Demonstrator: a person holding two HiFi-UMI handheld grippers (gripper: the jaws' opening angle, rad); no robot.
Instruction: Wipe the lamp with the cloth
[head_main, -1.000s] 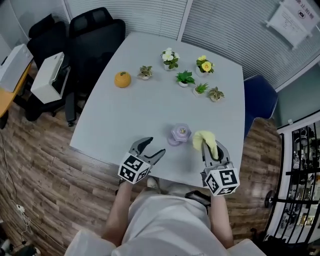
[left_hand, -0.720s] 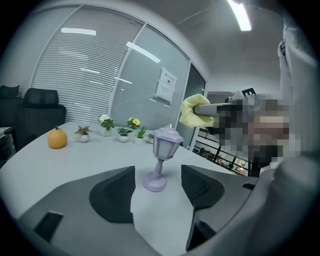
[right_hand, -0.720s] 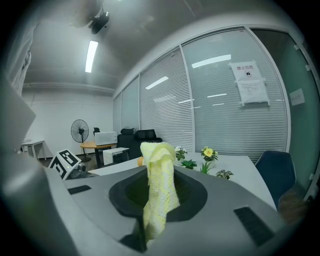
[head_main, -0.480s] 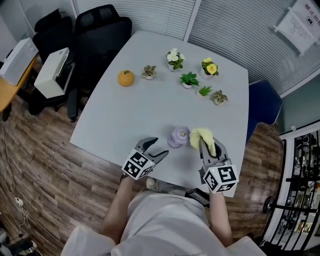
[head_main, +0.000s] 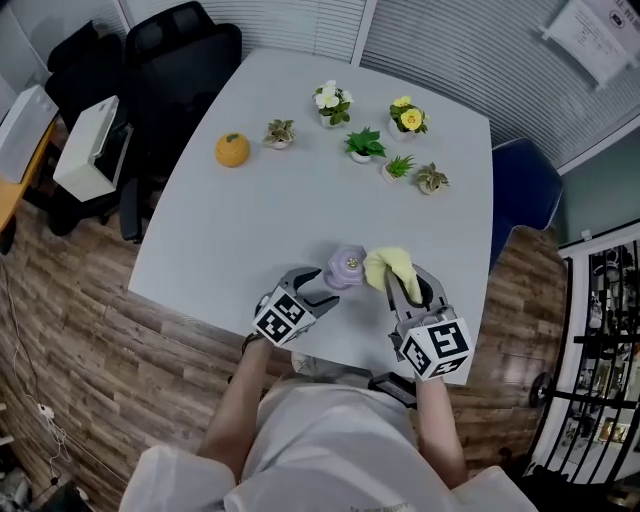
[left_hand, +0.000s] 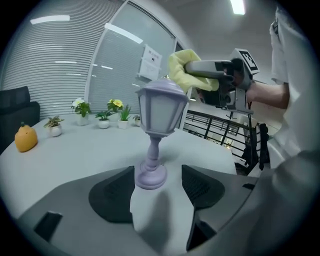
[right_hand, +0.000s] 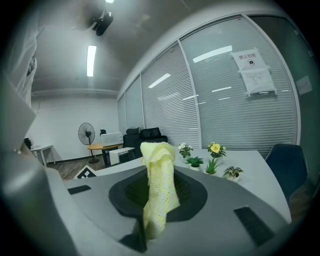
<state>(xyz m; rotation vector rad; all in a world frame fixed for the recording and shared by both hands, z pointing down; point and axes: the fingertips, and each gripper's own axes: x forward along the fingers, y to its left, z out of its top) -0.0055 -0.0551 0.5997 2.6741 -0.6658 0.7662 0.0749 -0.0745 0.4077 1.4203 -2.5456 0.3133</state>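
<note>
Reaching forward on the person's left, the left gripper (head_main: 320, 285) lies low over the table (head_main: 300, 190) with its jaws spread. The base of the lilac lamp (head_main: 347, 266) stands between their tips, ungripped. The right gripper (head_main: 408, 283) points at the lamp from the other side, its jaws pinching a yellow cloth (head_main: 388, 267) whose bunched end sits at the lamp's cap. One second earlier the left gripper was short of the lamp and the cloth lay apart from it; both have since closed in. The lamp stands upright close to the table's near edge. Open tabletop stretches beyond it to the potted plants (head_main: 362, 146) and an orange ornament (head_main: 232, 150), well apart at the far side.
</note>
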